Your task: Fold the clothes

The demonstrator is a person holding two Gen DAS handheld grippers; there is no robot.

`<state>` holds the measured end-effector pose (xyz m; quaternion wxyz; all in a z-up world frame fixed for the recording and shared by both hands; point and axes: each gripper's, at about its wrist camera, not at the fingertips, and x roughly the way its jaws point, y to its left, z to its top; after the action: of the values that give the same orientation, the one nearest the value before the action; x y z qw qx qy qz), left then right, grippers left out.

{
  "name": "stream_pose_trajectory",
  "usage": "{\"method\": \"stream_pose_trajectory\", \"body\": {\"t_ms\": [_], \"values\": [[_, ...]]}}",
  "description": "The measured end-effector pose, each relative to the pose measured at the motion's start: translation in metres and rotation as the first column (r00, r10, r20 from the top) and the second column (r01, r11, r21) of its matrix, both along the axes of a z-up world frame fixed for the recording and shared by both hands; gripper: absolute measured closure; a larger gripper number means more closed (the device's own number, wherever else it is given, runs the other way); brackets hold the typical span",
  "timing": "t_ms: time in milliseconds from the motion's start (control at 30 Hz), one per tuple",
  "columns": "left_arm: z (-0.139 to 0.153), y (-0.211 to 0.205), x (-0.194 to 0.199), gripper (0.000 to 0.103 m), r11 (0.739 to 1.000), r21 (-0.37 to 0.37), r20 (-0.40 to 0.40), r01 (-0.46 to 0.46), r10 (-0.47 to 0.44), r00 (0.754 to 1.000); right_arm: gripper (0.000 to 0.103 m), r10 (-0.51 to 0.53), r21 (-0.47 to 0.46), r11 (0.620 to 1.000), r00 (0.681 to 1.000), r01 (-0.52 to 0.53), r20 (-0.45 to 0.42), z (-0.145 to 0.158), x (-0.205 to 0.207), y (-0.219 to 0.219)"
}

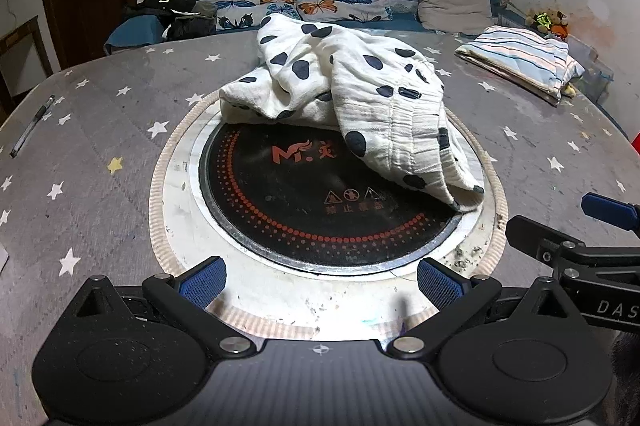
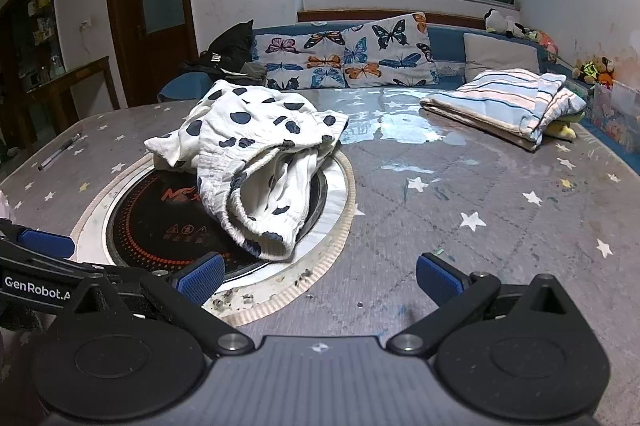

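Lying crumpled on the far half of the round cooktop (image 1: 320, 202) set into the tabletop (image 1: 100, 130), the spotted garment (image 1: 352, 86) sits ahead of both hand-held grippers, touched by neither. Left hand-held gripper (image 1: 322, 284) hovers at the near rim w/ jaws spread wide, nothing between them; garment is straight ahead, slightly right of its centre line. Right hand-held gripper (image 2: 320, 278) is likewise wide open and empty; from its view the garment (image 2: 256, 162) lies ahead and to the left. Long axis seems to run from the far-left bunched end to the near-right elastic waistband (image 2: 260, 238), which droops over the cooktop toward the right hand-held gripper. So, by my read, the right one is nearer the waistband end, the left nearer the crumpled far-left part. Folding not yet begun on this piece; a striped cloth (image 2: 504, 102) already lies folded well apart at far right. Next move likely needs each side to reach fwd to its own end and spread the thing flat.
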<state>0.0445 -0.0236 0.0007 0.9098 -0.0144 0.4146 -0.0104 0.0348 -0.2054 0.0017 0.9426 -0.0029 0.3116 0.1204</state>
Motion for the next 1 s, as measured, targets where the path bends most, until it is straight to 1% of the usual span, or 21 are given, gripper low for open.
{"method": "stream_pose_trajectory", "body": {"t_ms": [400,733,867,1000], "values": [[-0.004,0.003,0.012,0.000,1.000,0.014,-0.017,-0.007,0.008,1.000,0.000,-0.003,0.000,1.000,1.000,0.003,-0.015,-0.003,0.012,0.003],[-0.003,0.005,0.020,0.000,0.999,0.031,-0.013,-0.017,0.017,1.000,0.001,0.011,0.018,1.000,1.000,-0.011,-0.013,-0.002,0.021,0.005],[-0.003,0.007,0.022,0.000,0.999,0.036,-0.012,-0.022,0.022,1.000,0.001,0.018,0.023,1.000,1.000,-0.018,-0.015,-0.001,0.024,0.007],[-0.003,0.007,0.025,0.000,0.999,0.043,-0.013,-0.024,0.025,1.000,0.005,0.023,0.027,0.999,1.000,-0.023,-0.015,-0.001,0.026,0.008]]}}
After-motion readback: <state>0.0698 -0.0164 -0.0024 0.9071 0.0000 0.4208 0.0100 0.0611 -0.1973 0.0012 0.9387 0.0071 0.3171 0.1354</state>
